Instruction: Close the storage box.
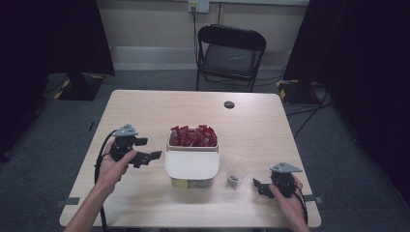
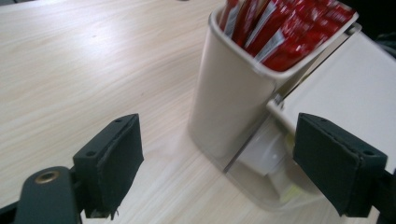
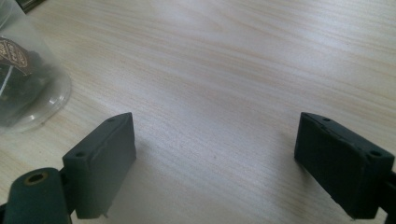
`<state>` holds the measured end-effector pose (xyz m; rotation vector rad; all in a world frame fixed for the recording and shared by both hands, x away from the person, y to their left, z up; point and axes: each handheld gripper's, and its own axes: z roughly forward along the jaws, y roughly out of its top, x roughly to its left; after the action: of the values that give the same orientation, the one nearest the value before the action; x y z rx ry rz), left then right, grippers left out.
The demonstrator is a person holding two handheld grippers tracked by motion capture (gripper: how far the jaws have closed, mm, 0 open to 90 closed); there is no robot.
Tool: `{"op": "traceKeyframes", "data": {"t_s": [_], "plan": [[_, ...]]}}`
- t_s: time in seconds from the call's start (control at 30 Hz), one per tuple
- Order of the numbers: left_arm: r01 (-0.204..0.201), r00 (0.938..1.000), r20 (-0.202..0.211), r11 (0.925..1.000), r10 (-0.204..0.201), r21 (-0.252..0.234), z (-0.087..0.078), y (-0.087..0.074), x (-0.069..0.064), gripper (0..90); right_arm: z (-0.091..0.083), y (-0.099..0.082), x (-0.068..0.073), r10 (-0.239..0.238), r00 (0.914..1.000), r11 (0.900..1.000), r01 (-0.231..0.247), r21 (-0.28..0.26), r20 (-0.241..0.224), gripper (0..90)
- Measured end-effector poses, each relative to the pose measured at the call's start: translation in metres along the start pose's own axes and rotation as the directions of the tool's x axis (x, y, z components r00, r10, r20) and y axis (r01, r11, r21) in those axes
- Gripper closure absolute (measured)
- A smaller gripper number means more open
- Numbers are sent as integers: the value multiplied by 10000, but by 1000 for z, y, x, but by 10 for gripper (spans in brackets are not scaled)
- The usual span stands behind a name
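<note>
Red packets (image 1: 193, 136) upright in white bin (image 1: 192, 166), just ahead-right of left claw (image 1: 151, 149) | left claw spread apart, holding nothing, near bin wall | right claw (image 1: 258, 186) spread apart, holding nothing, above wood surface (image 1: 145, 111) | clear cup (image 1: 237, 175) just ahead-left of right claw

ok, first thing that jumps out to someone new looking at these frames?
The red sachets packed upright in the cream container at the table's centre, the one bright colour in the scene. Next, the left gripper open beside the container, and the clear plastic cup between the container and the open right gripper.
</note>
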<state>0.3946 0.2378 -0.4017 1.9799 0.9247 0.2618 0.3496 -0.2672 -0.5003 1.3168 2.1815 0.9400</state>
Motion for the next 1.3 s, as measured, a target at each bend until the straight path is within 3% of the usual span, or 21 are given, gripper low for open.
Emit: {"op": "traceKeyframes", "data": {"t_s": [0.2, 0.43, 0.53, 0.73, 0.87, 1.07, 1.2, 1.3], "plan": [[112, 9981, -610, 9992, -89, 377, -6, -22, 10, 157, 0, 0, 0, -3, 10000, 10000, 3, 1, 3, 121], [632, 9898, -1342, 9922, -485, 1076, 2, -53, 23, 158, 0, 0, 0, -6, 10000, 10000, 6, -2, 0, 121], [603, 9860, -1625, 9892, -382, 1334, 5, -62, 24, 158, 0, 0, 0, -1, 10000, 10000, 1, 0, 6, 121], [763, 9844, -1690, 9841, -487, 1604, 13, -83, 27, 158, 0, 0, 0, -3, 10000, 10000, 3, -5, 11, 121], [601, 9798, -1986, 9826, -243, 1760, 20, -93, 28, 159, 0, 0, 0, 2, 10000, 10000, -2, -5, 14, 121], [69, 9673, -2515, 9887, 314, 1499, 24, -98, 25, 143, 0, 0, 0, 4, 10000, 10000, -4, -24, 39, 120], [3, 9670, -2531, 9926, 307, 1215, 25, -101, 26, 109, 0, 0, 0, 25, 10000, 10000, -25, -25, 64, 120], [-1, 9660, -2566, 9920, 327, 1260, 26, -101, 26, 99, -1, -1, 0, 31, 10000, 10000, -31, -17, 76, 121]]}}
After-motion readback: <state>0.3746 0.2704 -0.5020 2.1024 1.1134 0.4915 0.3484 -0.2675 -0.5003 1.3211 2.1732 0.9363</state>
